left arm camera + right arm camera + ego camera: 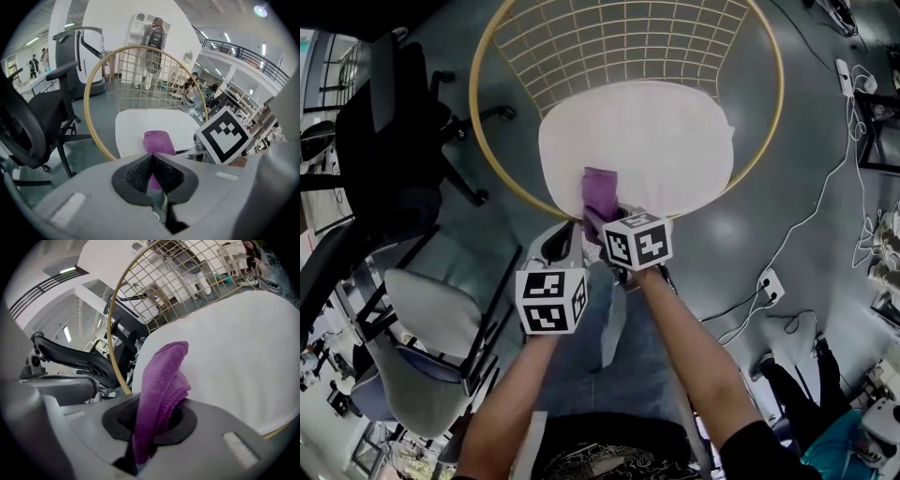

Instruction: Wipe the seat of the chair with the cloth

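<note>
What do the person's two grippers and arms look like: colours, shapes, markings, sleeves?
Both the left gripper and the right gripper have grey, rounded shells with black ribbed pads at the jaws. Each carries a white cube with black square markers. The forearms are bare; the right one ends in a black sleeve.

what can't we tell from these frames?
- Chair legs: hidden beneath the seat in head view; gripper bodies block them in both gripper views.
- Tail of the cloth: right gripper view, swallowed by the right gripper.
- Cloth-to-seat contact: head view, covered by the cloth itself.
- Background people: left gripper view, too small.
</note>
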`<action>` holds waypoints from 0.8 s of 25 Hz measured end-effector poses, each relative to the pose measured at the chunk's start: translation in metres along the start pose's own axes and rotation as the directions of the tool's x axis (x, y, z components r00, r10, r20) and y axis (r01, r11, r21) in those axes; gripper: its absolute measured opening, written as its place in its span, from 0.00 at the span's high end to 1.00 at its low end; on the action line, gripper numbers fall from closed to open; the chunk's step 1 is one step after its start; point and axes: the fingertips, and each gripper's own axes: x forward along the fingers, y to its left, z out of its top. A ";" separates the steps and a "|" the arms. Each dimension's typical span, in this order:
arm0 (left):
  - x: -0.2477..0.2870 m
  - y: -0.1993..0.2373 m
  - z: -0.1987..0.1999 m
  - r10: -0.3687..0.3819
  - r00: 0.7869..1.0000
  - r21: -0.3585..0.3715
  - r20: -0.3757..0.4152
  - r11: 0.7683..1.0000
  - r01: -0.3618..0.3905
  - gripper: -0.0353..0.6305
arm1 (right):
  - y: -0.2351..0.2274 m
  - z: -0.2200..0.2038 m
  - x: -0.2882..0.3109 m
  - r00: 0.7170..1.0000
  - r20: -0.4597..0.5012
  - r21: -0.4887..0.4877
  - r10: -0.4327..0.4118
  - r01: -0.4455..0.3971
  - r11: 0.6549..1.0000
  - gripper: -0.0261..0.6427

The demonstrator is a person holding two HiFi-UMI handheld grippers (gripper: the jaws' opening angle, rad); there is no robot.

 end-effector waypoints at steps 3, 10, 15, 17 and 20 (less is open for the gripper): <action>0.004 -0.009 -0.002 -0.002 1.000 0.003 -0.009 1.000 0.002 0.95 | -0.013 -0.003 -0.007 1.000 -0.004 0.015 -0.012 0.012 1.000 0.87; 0.012 -0.029 -0.001 -0.005 1.000 0.010 -0.021 1.000 0.005 0.95 | -0.039 0.002 -0.023 0.999 0.012 0.043 -0.032 0.032 0.999 0.87; 0.018 -0.044 0.000 -0.010 1.000 0.019 -0.028 1.000 0.010 0.95 | -0.063 -0.001 -0.038 0.997 0.007 0.034 -0.071 0.071 0.997 0.87; 0.021 -0.051 0.000 -0.012 0.999 0.023 -0.031 1.000 0.012 0.95 | -0.073 -0.003 -0.045 0.996 0.000 0.018 -0.086 0.086 0.996 0.87; 0.026 -0.062 0.001 -0.017 0.999 0.030 -0.037 0.999 0.018 0.95 | -0.087 -0.003 -0.055 0.995 -0.010 -0.009 -0.102 0.102 0.995 0.87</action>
